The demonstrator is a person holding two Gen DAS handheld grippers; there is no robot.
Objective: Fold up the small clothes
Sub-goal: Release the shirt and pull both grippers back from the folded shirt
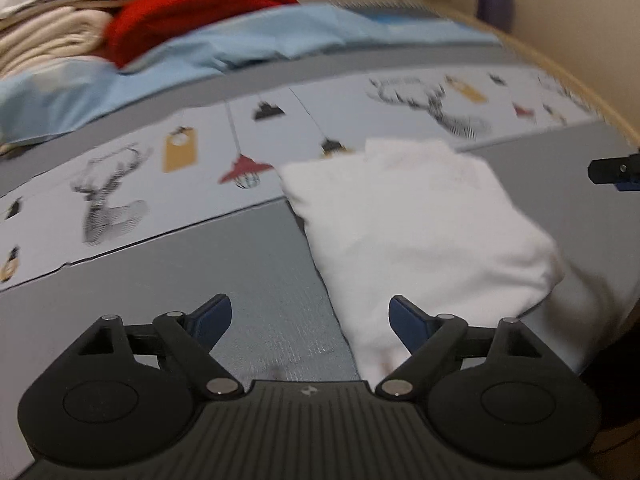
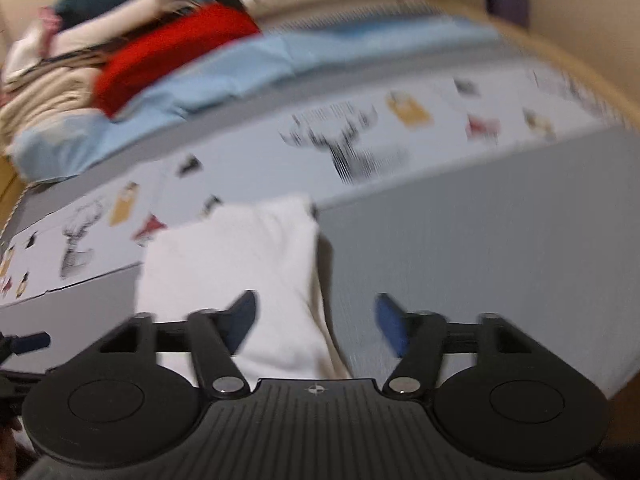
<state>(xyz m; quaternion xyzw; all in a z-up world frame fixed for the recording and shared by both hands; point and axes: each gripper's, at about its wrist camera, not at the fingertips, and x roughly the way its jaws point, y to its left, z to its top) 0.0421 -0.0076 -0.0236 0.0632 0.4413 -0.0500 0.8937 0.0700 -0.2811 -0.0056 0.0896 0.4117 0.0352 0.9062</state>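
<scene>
A white folded garment (image 1: 424,224) lies on the grey mat (image 1: 248,280), its far edge over the printed strip. My left gripper (image 1: 310,312) hangs above the garment's near left edge, jaws wide apart, nothing pinched between the blue pads. In the right wrist view the same white garment (image 2: 232,264) lies below and left of centre. My right gripper (image 2: 316,316) is open over its right edge, and its left pad (image 2: 240,320) stands over the cloth. The right gripper's tip (image 1: 616,170) shows at the right border of the left view.
A printed strip with deer and lamps (image 1: 132,184) crosses the mat. Behind it lies light blue cloth (image 1: 248,48), then a pile of red (image 1: 192,20) and cream clothes (image 1: 52,36). A wooden rim (image 1: 560,76) and wall bound the right side.
</scene>
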